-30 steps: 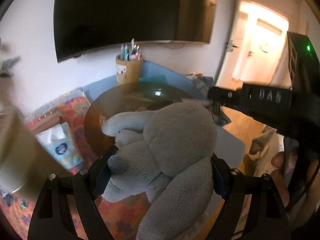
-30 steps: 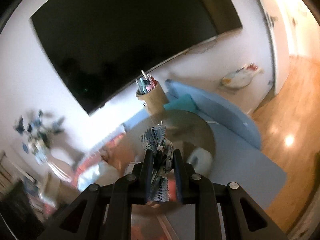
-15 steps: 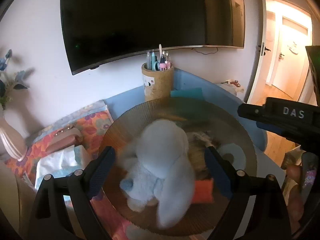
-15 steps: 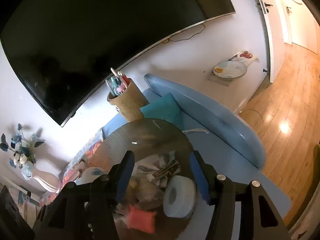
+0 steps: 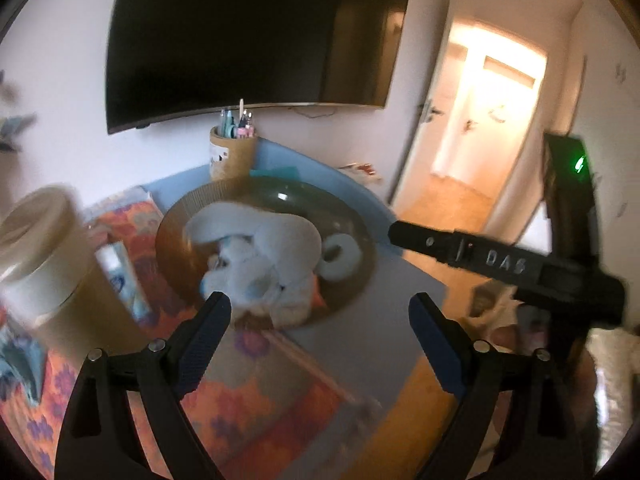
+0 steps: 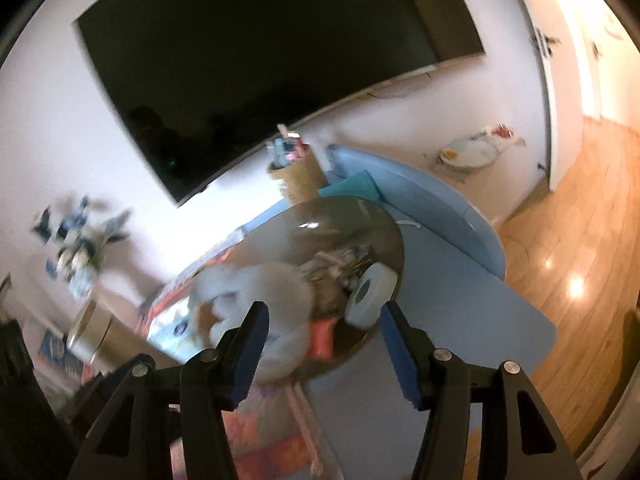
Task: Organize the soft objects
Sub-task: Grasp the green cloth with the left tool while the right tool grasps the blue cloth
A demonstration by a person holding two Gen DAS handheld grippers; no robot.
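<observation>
Both grippers, left [image 5: 316, 312] and right [image 6: 322, 326], were held empty, jaws spread, angled down toward the plush [image 5: 260, 256] in the bowl [image 5: 180, 220].

The plush elephant [image 5: 260, 248] is showing soft, fuzzy grey pile. It is lying in a round bowl [image 5: 360, 240] of smooth, translucent brown glass or plastic, which is catching a glossy highlight. The tape roll [image 6: 370, 290] in the bowl is looking matt and pale. The left gripper [image 5: 320, 312] is showing matt black plastic arms, ribbed blue pads and bright metal screws. The worktop [image 6: 460, 300] is presenting a smooth, matt blue surface. The floor [image 6: 580, 260] is gleaming as polished wood. The television screen [image 5: 240, 40] is appearing dark and glossy.
</observation>
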